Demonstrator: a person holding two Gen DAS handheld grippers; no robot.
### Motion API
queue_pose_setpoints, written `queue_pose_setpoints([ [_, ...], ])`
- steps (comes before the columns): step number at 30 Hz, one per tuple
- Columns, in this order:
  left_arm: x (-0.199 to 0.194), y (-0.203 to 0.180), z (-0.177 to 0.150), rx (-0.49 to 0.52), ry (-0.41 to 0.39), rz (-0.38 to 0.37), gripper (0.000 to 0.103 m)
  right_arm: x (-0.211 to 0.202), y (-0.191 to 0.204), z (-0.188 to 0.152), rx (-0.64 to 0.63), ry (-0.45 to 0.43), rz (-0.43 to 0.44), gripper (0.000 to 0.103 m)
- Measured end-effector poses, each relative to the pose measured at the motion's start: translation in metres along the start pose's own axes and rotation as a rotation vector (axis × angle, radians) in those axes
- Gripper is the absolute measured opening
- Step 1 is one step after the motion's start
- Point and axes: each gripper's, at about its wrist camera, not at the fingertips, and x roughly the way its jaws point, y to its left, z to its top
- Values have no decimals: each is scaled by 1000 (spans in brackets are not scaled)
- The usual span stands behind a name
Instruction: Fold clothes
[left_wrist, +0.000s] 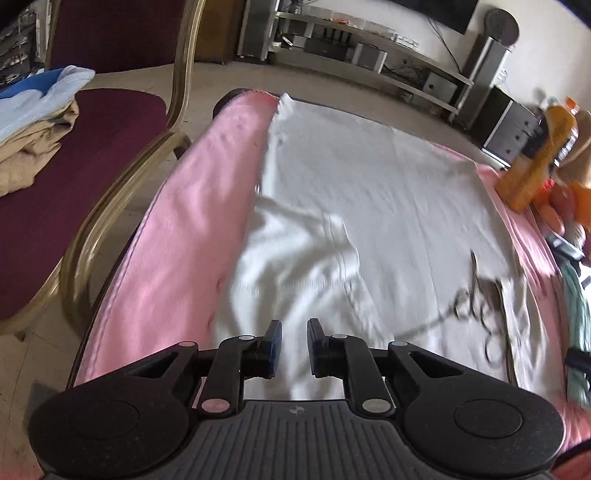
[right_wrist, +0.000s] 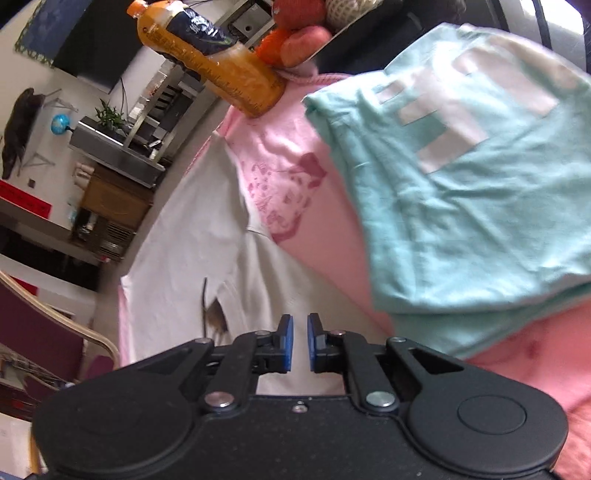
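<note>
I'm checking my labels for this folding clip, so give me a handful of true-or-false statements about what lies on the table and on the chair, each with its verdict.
1. A white garment lies spread on the pink table cover. True.
2. The mint-green shirt lies on the chair. False: it lies on the pink cover, to the right of the white garment.
3. A bottle of orange drink stands at the far edge of the table. True.
4. The dark red chair has nothing on its seat. False: pale blue and beige clothes are piled on it.
5. The mint-green shirt carries a white print. True.
</note>
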Motion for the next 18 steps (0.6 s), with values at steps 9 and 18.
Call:
queue_pose_setpoints([
  [9, 62, -6, 22, -35, 71, -116, 14, 53, 20, 5, 54, 45, 40, 10],
  [18, 39, -41, -16, 150, 114, -154, 15, 51, 9, -5, 56, 64, -7, 5],
])
